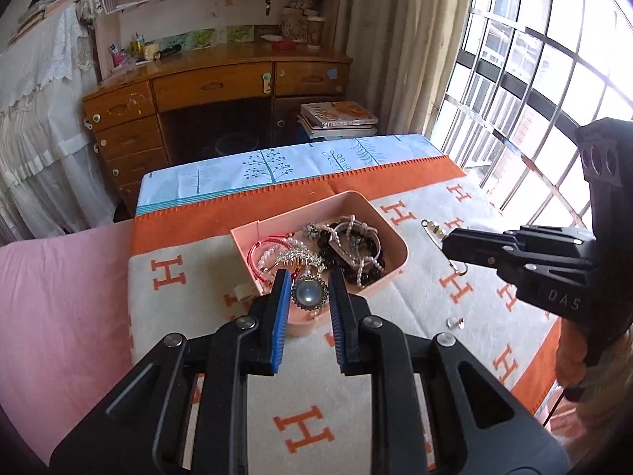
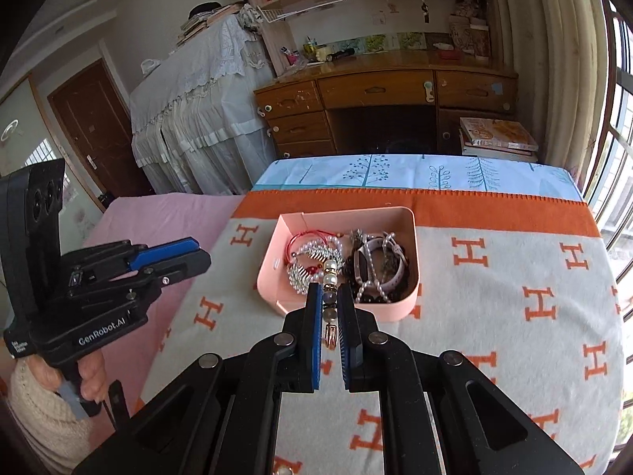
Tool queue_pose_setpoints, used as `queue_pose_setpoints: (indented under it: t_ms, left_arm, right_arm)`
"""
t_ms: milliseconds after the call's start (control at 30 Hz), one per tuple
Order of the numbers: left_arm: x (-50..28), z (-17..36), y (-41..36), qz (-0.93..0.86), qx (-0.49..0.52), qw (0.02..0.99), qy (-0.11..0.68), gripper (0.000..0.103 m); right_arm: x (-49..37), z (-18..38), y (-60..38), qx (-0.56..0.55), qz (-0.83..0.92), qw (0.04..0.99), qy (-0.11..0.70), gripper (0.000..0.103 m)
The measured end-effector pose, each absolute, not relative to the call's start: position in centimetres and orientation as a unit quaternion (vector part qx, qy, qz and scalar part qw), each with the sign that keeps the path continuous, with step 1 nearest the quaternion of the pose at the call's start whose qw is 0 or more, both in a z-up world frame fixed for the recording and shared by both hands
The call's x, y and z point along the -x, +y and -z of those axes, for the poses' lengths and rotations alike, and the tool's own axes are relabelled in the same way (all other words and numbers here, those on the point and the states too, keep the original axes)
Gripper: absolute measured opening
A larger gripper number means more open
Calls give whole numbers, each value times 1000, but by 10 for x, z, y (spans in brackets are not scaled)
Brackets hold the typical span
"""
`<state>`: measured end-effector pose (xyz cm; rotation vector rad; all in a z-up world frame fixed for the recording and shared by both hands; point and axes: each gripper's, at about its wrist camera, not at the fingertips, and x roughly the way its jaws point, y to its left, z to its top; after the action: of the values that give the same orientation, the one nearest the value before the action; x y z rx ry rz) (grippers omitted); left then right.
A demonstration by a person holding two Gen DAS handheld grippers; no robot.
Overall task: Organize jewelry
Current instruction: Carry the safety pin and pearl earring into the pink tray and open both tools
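Note:
A pink tray (image 1: 389,267) (image 2: 395,310) sits on the H-patterned blanket, filled with bracelets, pearls and a silver leaf brooch (image 1: 294,257). My left gripper (image 1: 310,283) is shut on a round moonstone brooch (image 1: 309,293), held just above the tray's near corner. My right gripper (image 2: 330,297) is shut on a beaded pin brooch (image 2: 330,289) with pearls and a gold hook, held over the tray's near rim. In the left wrist view the right gripper (image 1: 445,243) sits right of the tray with the beaded pin (image 1: 433,227) sticking out. In the right wrist view the left gripper (image 2: 199,253) is at left.
A small pair of silver studs (image 1: 455,322) lies on the blanket (image 1: 415,304) right of the tray. A pink sheet (image 1: 59,316) covers the left side. A wooden desk (image 1: 213,87), stacked books (image 1: 340,118) and a barred window (image 1: 554,79) lie beyond the bed.

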<state>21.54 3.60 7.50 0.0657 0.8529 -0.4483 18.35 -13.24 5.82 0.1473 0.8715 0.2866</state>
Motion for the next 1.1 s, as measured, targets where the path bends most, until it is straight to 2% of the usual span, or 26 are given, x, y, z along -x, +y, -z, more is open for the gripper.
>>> queue_pose_setpoints:
  t_ms: [267,433,500,567,633,1000,1067,1100]
  left_arm:
    - [-279,-40,-1,198,10,859,472,17]
    - [-299,-9,-9,189,29,843,503,17]
    - [-303,-1,-12,186,35,838,511,17]
    - [-306,4,-16,188,38,834,518,17]
    - [-306,7,-20,189,35,833,520,17]
    - [-314,7,-62,200,21,827,525,17]
    - [-315,10,-68,200,19,819,537,23]
    - [-316,12,-70,195,20,814,546,33]
  right_arm:
    - [-283,-23,-138,-101,-118,859,487,8]
    - [-311,11,-138,-106,-113,842,517,8]
    - [-315,20,-141,-115,-112,837,523,12]
    - [-312,24,-146,-125,-110,842,513,27]
    - [-304,21,-153,-132,-102,854,493,36]
    - [-226,2,-201,-109,-56,883,454,36]
    - [-211,2,-210,-98,-51,883,456,36]
    - [-205,1,-215,-95,-49,884,456,36]
